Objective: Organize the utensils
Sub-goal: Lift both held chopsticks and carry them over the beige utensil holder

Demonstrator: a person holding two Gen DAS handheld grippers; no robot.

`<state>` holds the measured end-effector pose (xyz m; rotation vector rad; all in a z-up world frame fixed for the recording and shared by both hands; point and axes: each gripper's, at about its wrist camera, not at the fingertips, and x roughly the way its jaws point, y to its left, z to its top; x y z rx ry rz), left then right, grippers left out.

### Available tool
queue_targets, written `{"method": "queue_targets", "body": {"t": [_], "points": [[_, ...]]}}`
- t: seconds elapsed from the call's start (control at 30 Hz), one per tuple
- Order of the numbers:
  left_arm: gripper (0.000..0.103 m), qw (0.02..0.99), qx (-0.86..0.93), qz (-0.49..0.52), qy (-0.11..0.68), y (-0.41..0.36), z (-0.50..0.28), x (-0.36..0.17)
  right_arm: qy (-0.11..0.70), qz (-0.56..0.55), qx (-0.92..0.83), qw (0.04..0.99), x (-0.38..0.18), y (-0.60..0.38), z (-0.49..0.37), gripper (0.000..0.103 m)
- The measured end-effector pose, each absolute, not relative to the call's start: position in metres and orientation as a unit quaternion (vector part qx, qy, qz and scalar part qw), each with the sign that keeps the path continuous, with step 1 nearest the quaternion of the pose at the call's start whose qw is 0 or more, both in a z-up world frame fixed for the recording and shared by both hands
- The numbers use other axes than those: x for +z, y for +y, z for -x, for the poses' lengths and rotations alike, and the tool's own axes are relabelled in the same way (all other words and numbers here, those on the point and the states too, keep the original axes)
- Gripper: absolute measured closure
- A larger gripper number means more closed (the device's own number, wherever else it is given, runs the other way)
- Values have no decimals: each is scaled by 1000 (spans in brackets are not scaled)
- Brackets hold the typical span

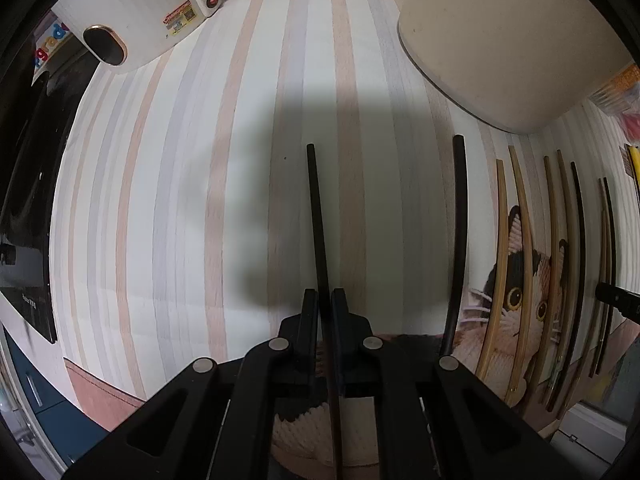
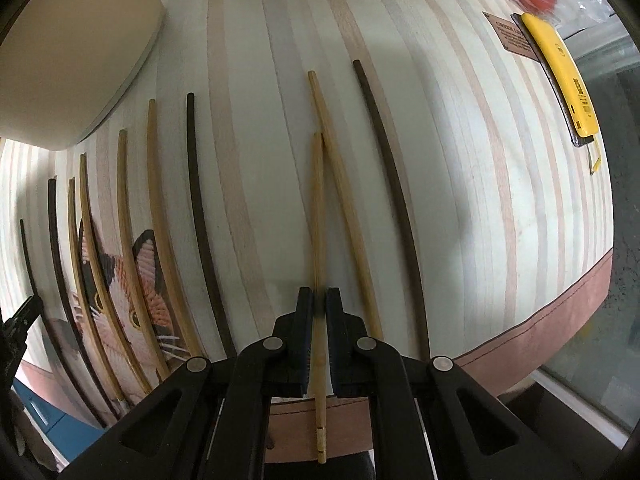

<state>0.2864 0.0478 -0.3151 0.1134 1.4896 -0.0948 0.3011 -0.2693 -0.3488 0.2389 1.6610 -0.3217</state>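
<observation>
Chopsticks lie in a row on the striped table (image 2: 460, 160). Left gripper (image 1: 324, 296) clenches a black chopstick (image 1: 316, 216), another black one (image 1: 460, 220) lying just right. Right gripper (image 2: 319, 296) clenches a tan chopstick (image 2: 318, 208), touching a second tan one (image 2: 340, 184).

Left tongs (image 1: 325, 300) grip a chopstick (image 1: 318, 216) over the table (image 1: 160, 200); second chopstick (image 1: 460, 232) right of them, row of chopsticks (image 1: 520, 260) farther right on the cat mat (image 1: 516, 300). Right tongs (image 2: 319, 300) clamp a stick (image 2: 318, 208); two sticks (image 2: 360, 208) just right.
</observation>
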Motion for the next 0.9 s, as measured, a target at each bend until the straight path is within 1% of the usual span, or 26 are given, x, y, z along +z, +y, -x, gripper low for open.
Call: {"method": "queue_targets", "body": {"t": [0.33,0.63,0.67,0.83,0.9], "points": [[98,733,-46,-54,677,45,-298,-319,744,-78,-142,648,-354,-252,-336,95],[100,743,-19,-70,665,28,-291,-322,739,-69,-132,657,-353,-249,-326,94],[100,746,-14,-73,661,25,-286,-318,736,-68,-132,660,-352,-247,-323,96],[100,775,2,-90,626,15,-276,-287,705,-91,-116,694,-335,-244,-309,96],[100,784,11,-83,615,14,-274,-275,692,-97,-107,708,-325,-241,-307,96]]}}
